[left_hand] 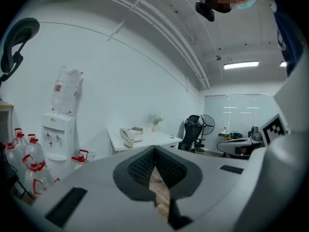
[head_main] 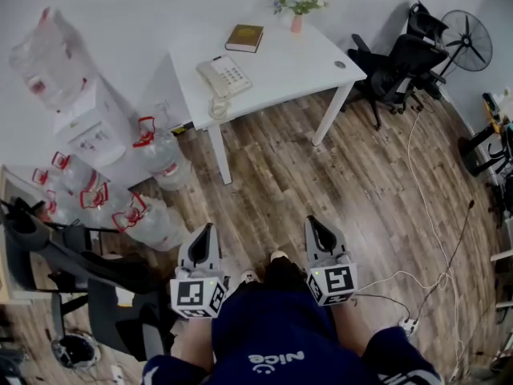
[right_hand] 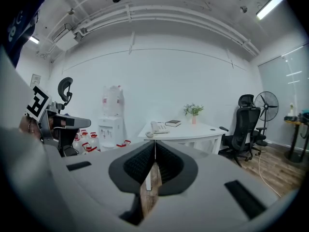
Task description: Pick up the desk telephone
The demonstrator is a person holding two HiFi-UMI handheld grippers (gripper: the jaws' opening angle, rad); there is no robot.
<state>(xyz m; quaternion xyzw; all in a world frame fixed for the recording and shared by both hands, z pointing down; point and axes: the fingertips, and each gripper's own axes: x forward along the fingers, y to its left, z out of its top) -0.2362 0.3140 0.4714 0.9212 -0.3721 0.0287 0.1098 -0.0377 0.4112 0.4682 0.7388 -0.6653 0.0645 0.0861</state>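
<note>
Desk telephone [head_main: 224,77] sits on the white desk [head_main: 280,66], by the desk's left edge and close to the front-left corner. Handset is on the cradle. The coiled cord [head_main: 218,107] is bunched right at that corner. Phone is untouched, nothing on or against it. It also shows small in the left gripper view [left_hand: 129,136] and the right gripper view [right_hand: 158,127], same spot on the desk.

A dark book [head_main: 244,38] lies behind the phone near the back edge, apart from it. A pink vase with flowers [head_main: 296,5] stands at the far back corner. A small round cap [head_main: 340,64] sits near the right corner. The rest of the top is bare.

Left of the desk a water dispenser [head_main: 88,123] stands against the wall with an upturned bottle [head_main: 44,54] on top. Red-capped water bottles [head_main: 156,155] are clustered on the wood floor [head_main: 321,191] between the dispenser and the desk leg. A black office chair [head_main: 397,66] is just beside the desk's right end, with a standing fan [head_main: 467,40] beyond it. White cables and a power strip [head_main: 409,325] lie on the floor at right.

Left gripper [head_main: 205,235] and right gripper [head_main: 319,231] are both held low in front of the person's dark blue top, over the floor and well apart from the desk. In the left gripper view [left_hand: 155,151] the jaws are pressed together, nothing between them, only floor visible past the tips. Same in the right gripper view [right_hand: 154,153]: jaws closed, empty. Both point toward the desk.
</note>
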